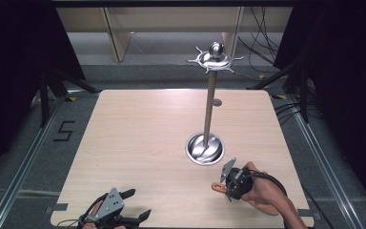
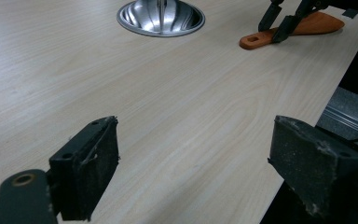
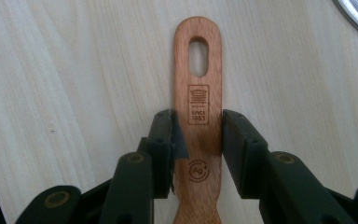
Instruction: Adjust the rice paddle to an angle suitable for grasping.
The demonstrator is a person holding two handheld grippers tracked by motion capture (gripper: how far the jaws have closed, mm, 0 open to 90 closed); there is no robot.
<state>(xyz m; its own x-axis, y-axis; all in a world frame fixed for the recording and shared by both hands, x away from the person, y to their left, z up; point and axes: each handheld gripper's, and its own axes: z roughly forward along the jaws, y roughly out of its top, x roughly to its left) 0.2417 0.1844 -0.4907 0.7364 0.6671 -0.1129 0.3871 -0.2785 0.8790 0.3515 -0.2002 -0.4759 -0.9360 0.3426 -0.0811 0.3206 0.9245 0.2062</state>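
Now the right tongs (image 3: pixel 199 140) are clamped on the wooden spatula's (image 3: pixel 199 100) handle, flat on the table (image 1: pixel 138 138) (left tongs (image 2: pixel 193 163) open, idle), with hanging it on the rack (image 1: pixel 210 102) seemingly left.

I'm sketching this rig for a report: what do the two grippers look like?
Both are black two-jaw tools. The left gripper carries a grey three-cornered plate on top and ends in rectangular dark pads with a rough, scuffed face. The right gripper has brass-coloured pivot pins on its jaw links, its own grey plate, and a black cable looping back over the hand.
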